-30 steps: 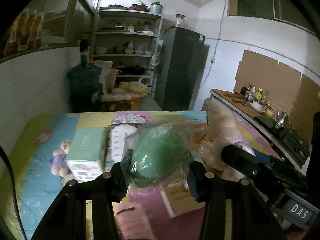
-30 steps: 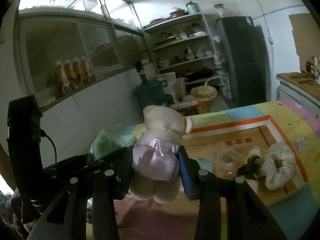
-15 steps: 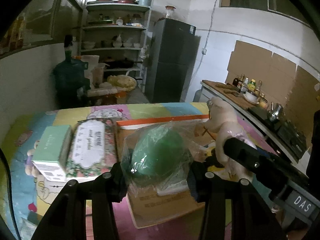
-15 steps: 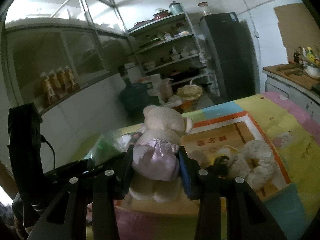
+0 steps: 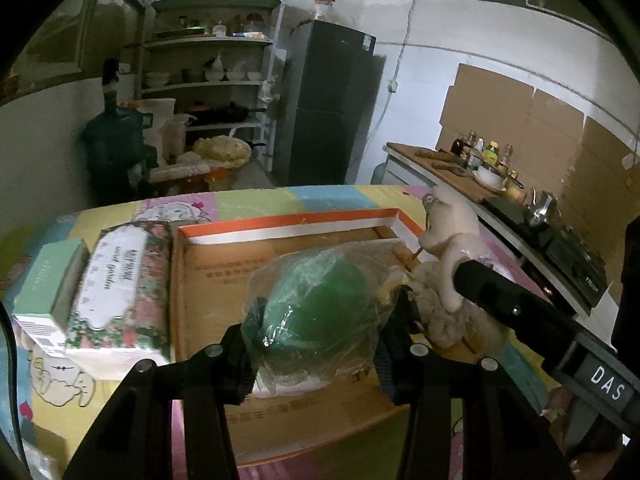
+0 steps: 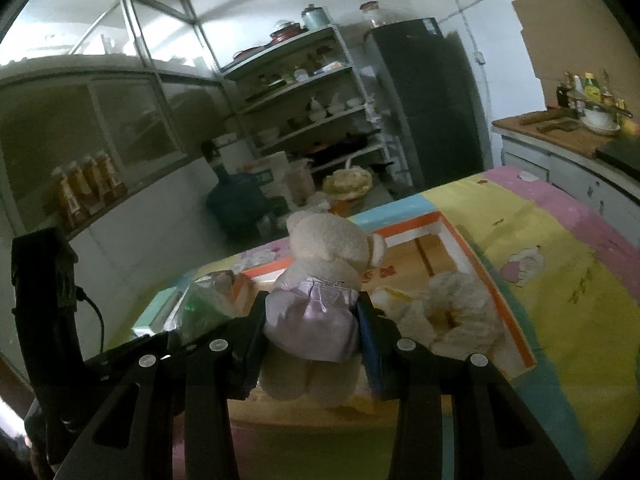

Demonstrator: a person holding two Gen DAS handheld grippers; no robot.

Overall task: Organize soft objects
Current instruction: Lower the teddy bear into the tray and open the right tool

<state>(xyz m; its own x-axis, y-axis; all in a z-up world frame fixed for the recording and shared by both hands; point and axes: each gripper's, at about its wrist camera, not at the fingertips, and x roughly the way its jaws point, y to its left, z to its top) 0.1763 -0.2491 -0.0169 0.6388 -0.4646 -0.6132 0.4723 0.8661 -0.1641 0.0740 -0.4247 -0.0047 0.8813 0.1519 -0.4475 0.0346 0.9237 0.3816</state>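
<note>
Beside the shallow cardboard box [image 5: 208, 280], "DAS" marks the right tool [image 5: 456, 280].

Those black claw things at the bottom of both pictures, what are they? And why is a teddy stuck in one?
They are grabbers that a person holds, one in each hand. Each grabber has a small camera looking along its two fingers, so each picture is what one grabber sees.

In the left one's picture, the left gripper squeezes a green soft ball in a clear plastic bag. In the right one's picture, the right gripper squeezes a cream teddy bear in a lilac dress.

Below them is a table with a colourful cartoon cloth. On it lies a flat cardboard box with an orange rim, with a fluffy cream toy already inside. Beside it sit a flowery box and a mint green box.
</note>
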